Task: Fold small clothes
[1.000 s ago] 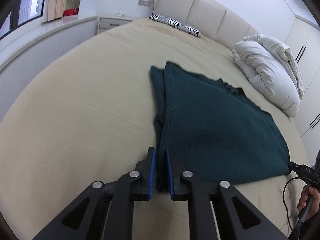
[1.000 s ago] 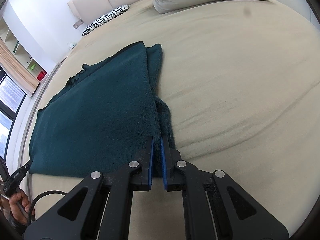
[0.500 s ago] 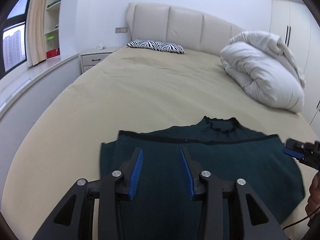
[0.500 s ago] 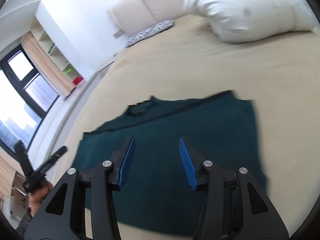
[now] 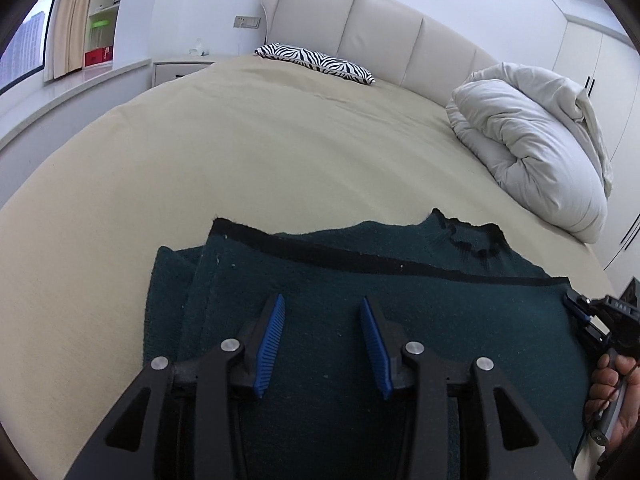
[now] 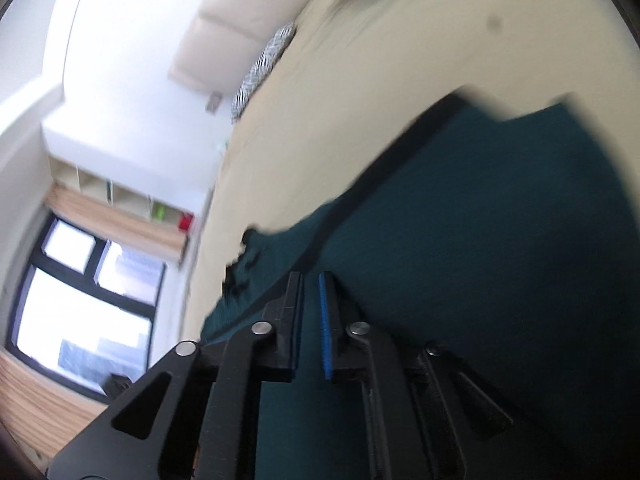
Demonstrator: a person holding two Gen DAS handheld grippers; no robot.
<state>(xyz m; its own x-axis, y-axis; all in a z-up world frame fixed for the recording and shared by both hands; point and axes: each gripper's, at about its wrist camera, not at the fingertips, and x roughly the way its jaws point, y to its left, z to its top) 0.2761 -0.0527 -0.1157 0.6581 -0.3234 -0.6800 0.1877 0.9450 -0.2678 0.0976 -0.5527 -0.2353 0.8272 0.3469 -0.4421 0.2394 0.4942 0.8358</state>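
Since the earlier frame both grippers have released the dark green sweater (image 5: 400,320), which lies folded flat on the beige bed (image 5: 240,168); the left gripper (image 5: 322,340) hovers over it spread and empty, the right gripper (image 6: 310,320) is closed again, clamping nothing.

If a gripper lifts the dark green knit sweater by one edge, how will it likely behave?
The dark green knit sweater would probably droop: it lies limp in soft folded layers on the beige bed sheet. Its thick, fuzzy knit suggests good grip rather than slipping. The layers look loose, so the fold may fall open.
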